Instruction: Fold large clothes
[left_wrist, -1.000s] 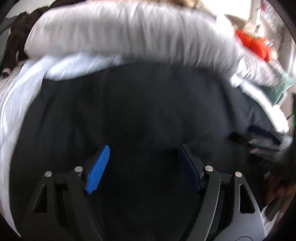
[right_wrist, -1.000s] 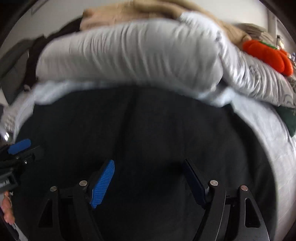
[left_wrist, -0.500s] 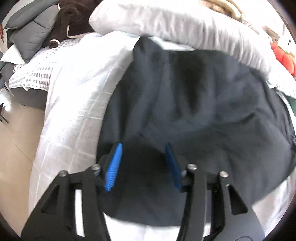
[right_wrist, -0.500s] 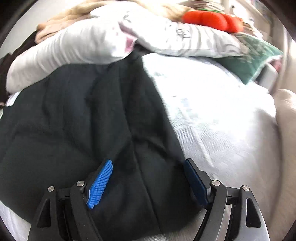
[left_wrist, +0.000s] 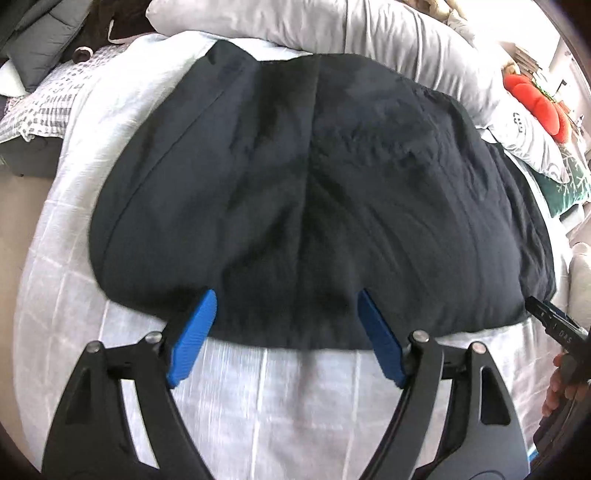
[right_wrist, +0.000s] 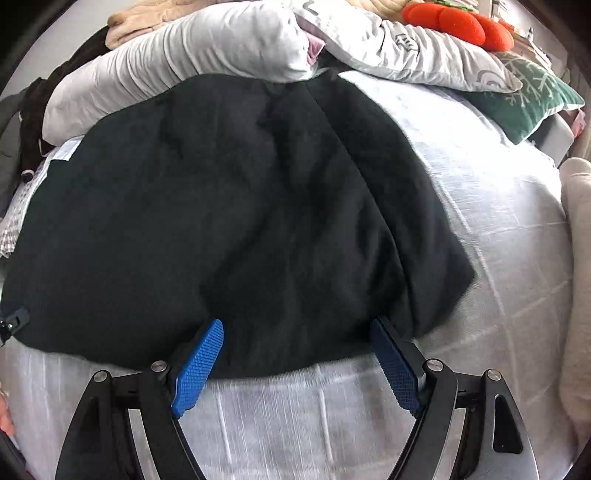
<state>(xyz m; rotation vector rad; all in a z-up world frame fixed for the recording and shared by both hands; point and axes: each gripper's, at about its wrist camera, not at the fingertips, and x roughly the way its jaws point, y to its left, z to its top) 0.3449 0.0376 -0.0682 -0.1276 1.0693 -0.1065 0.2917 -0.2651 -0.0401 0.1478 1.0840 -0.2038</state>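
A large black garment (left_wrist: 314, 192) lies spread flat on the white bed sheet (left_wrist: 295, 398); it also shows in the right wrist view (right_wrist: 229, 221). My left gripper (left_wrist: 286, 306) is open and empty, its blue pads just at the garment's near hem. My right gripper (right_wrist: 295, 336) is open and empty, also at the near hem, toward the garment's right corner. The right gripper's tip (left_wrist: 554, 325) shows at the right edge of the left wrist view.
A rolled white duvet (right_wrist: 177, 62) and grey pillows (right_wrist: 424, 51) lie along the far side. A red cushion (right_wrist: 458, 26) and a green patterned pillow (right_wrist: 524, 99) sit far right. A beige cushion (right_wrist: 576, 258) is at the right edge. Dark items (left_wrist: 92, 29) lie far left.
Both grippers have drawn back from over the garment toward its near hem and risen, so the whole garment now shows. The left jaws have opened wider than half a second ago.
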